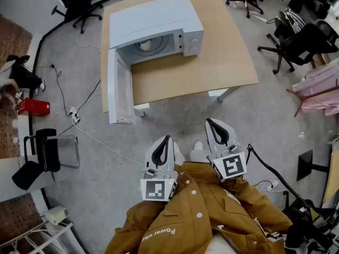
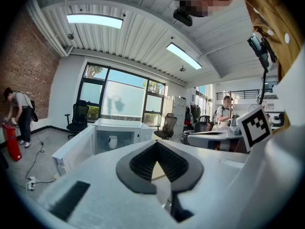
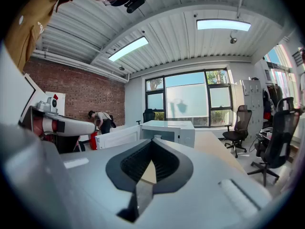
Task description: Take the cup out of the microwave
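Note:
A white microwave stands on a wooden table, and its door is swung open to the left. Inside its cavity sits a white cup, also seen in the left gripper view as the cup in the open microwave. Both grippers are held close to the person's body, well short of the table. My left gripper is shut with nothing in it, tips together. My right gripper is likewise shut and holds nothing; it points toward the microwave.
Office chairs stand right of the table, and another chair behind its left corner. Cables and a power strip lie on the floor to the left. A person bends over a red box at far left.

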The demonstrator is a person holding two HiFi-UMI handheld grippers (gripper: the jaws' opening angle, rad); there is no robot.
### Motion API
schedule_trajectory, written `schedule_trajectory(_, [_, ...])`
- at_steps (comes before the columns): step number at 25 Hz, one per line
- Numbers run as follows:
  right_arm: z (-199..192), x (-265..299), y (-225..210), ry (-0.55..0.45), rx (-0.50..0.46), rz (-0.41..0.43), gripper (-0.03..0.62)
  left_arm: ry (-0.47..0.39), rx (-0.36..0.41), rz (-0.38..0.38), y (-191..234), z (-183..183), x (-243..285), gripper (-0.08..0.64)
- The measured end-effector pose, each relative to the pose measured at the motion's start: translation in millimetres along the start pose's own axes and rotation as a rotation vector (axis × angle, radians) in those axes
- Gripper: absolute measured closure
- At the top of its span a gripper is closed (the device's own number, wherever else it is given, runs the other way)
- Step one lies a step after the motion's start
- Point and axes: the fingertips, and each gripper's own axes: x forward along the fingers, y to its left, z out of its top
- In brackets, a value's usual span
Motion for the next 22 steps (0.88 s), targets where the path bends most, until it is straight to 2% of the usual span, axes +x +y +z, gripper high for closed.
schedule_trajectory(8, [0.6, 6.6, 1.0, 0.001, -0.003, 0.007, 0.588, -0.006, -0.017, 0.018, 6.3, 3.0, 3.3, 0.56])
schedule_trajectory(12, [1.6, 12.3, 8.2, -0.002, -0.009, 0.022, 0.588, 0.024, 0.028, 0.002, 15.6, -5.6, 2.0, 0.56])
schedule_trajectory(15, [8.2, 16.1, 18.6, -0.03, 0.022, 0.067, 0.586, 0.003, -0.016, 0.005, 19.8, 0.6, 3.4, 0.56])
schedule_trajectory(16, [10.7, 18.7, 22.3, -0.039, 0.032, 0.082, 0.58, 0.004, -0.017, 0.004, 22.8, 1.3, 2.8, 0.56])
schedule_trajectory(17, [12.6, 21.9, 26.0, -0.044, 0.034, 0.091, 0.524, 0.015, 0.0, -0.002, 27.0, -0.6, 1.0, 0.56])
schedule_trajectory(18, [13.5, 25.4, 29.2, -0.044, 0.028, 0.09, 0.506, 0.03, 0.025, -0.011, 32.2, -3.8, -1.5, 0.56])
schedule_trajectory(20, [13.0, 31.6, 34.7, -0.043, 0.007, 0.072, 0.514, 0.046, 0.038, -0.016, 42.8, -6.9, -5.3, 0.56])
schedule_trajectory(22, [10.2, 37.4, 37.4, -0.045, -0.005, 0.045, 0.521, 0.031, -0.004, -0.005, 52.5, -4.9, -4.1, 0.56])
